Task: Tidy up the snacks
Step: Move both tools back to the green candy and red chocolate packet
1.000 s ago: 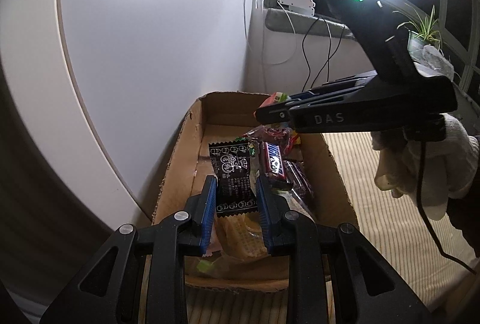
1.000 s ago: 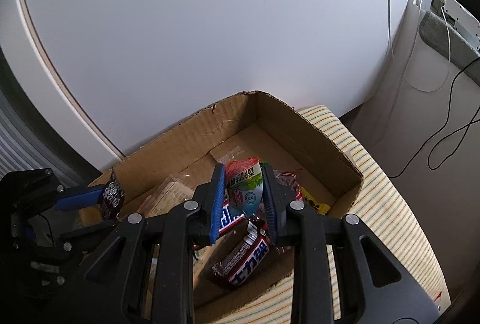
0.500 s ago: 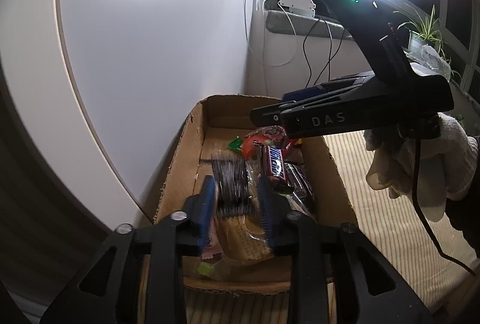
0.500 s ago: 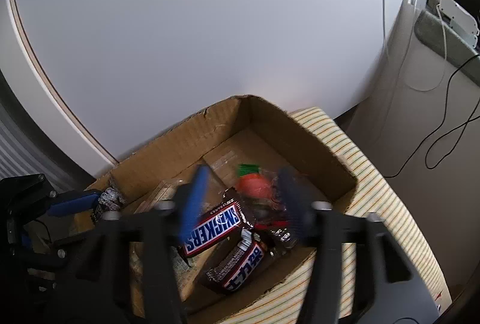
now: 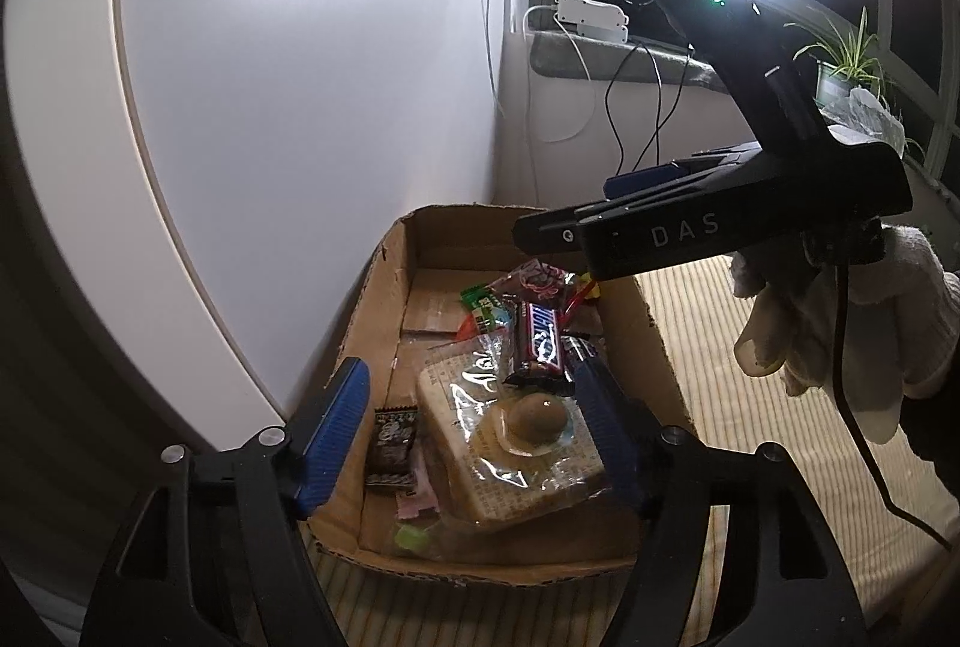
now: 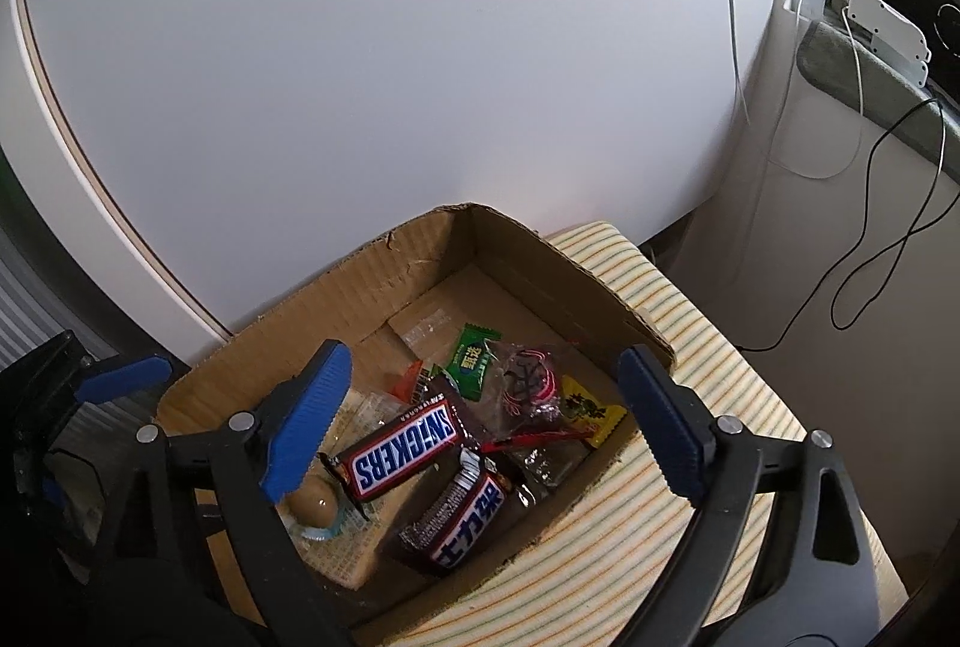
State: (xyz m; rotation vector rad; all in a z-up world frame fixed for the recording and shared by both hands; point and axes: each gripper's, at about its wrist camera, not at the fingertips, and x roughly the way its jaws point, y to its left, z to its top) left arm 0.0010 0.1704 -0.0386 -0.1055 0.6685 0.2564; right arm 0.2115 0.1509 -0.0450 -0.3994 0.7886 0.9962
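Snacks (image 6: 414, 446) in cardboard box (image 6: 414, 263), left tool (image 5: 474, 431) and right tool (image 6: 486, 425) angled down above, empty jaws opening

wrapped snacks (image 6: 408, 452) lie jumbled inside open cardboard box (image 6: 540, 260)

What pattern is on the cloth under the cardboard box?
Thin stripes, orange and green on cream, on the cloth beneath the cardboard box; clearest in the right wrist view.

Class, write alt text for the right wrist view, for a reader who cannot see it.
The right gripper, its jaws opening with nothing between them, hovers over a cardboard box of snacks on a striped surface. Inside lie a Snickers bar, a green packet and a yellow packet.
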